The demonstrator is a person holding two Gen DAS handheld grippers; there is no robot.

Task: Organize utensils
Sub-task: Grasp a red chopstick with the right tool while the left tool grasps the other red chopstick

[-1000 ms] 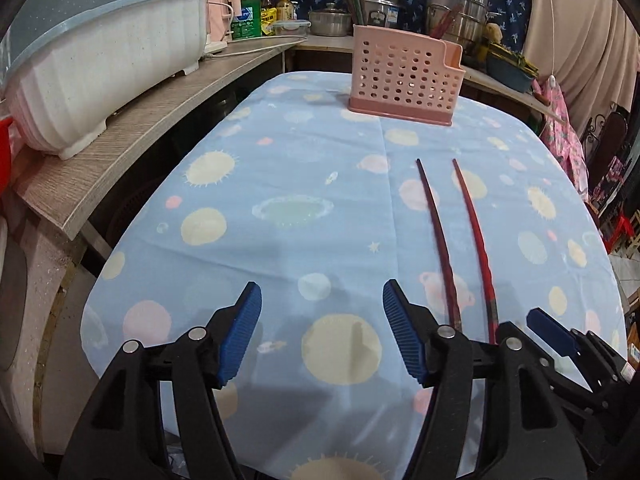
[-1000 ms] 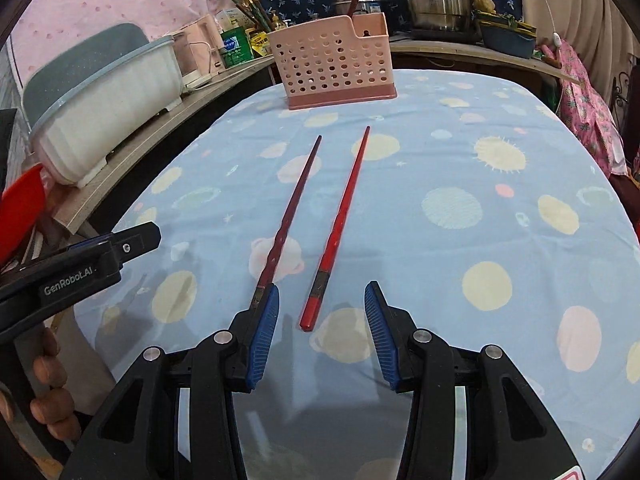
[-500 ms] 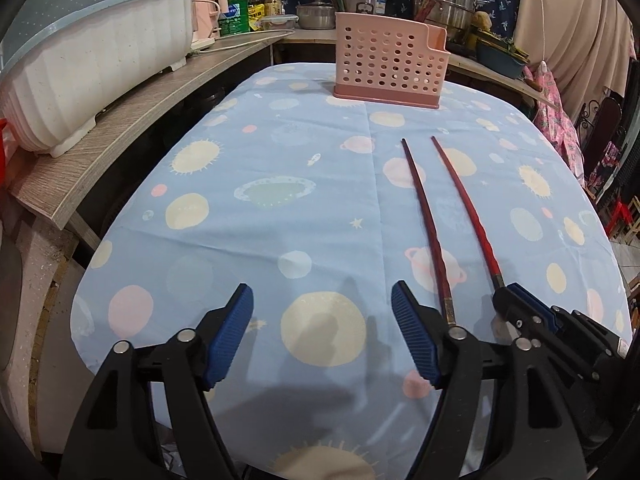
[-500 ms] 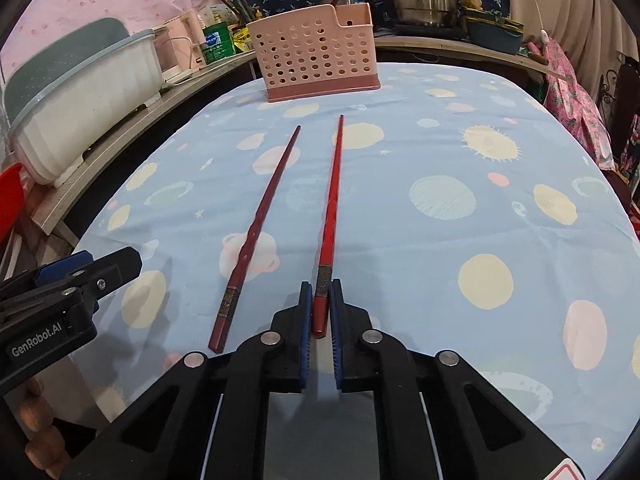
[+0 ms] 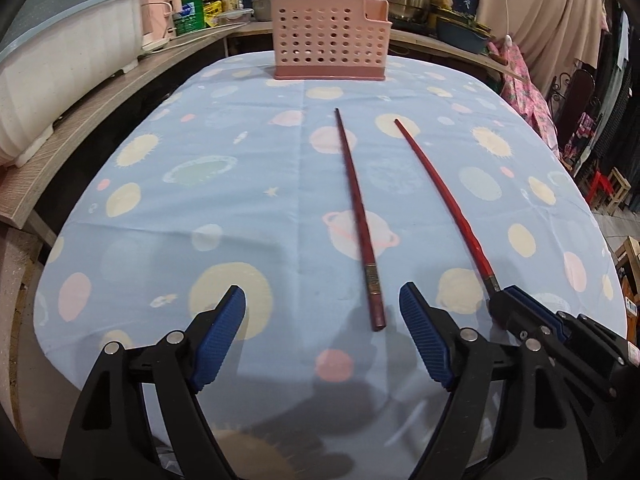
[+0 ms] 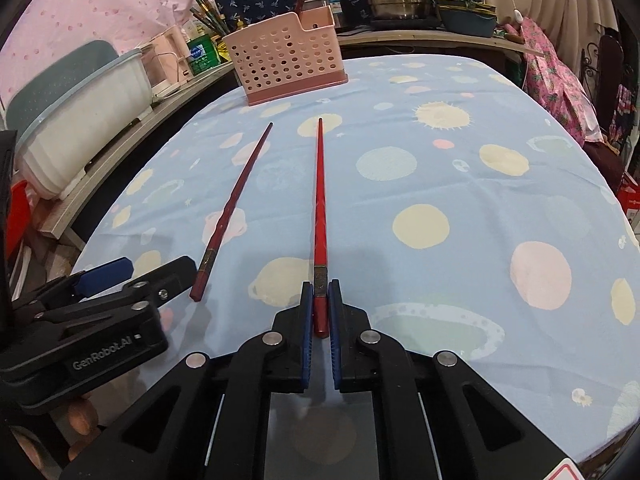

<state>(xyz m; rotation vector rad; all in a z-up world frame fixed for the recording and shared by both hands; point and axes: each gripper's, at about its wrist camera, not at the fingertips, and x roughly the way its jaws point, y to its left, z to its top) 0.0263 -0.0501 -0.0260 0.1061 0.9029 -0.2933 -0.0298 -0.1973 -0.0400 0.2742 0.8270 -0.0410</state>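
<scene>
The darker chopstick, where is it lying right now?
The darker chopstick lies flat on the tablecloth, left of the bright red chopstick clamped by the right gripper, its tip towards the pink basket.

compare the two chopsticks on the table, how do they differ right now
The bright red chopstick is clamped at its thick end by the right gripper; the darker maroon chopstick lies free between the open left gripper's fingers. Both are long, tapered, metal-banded, with tips pointing toward the pink holder.
</scene>
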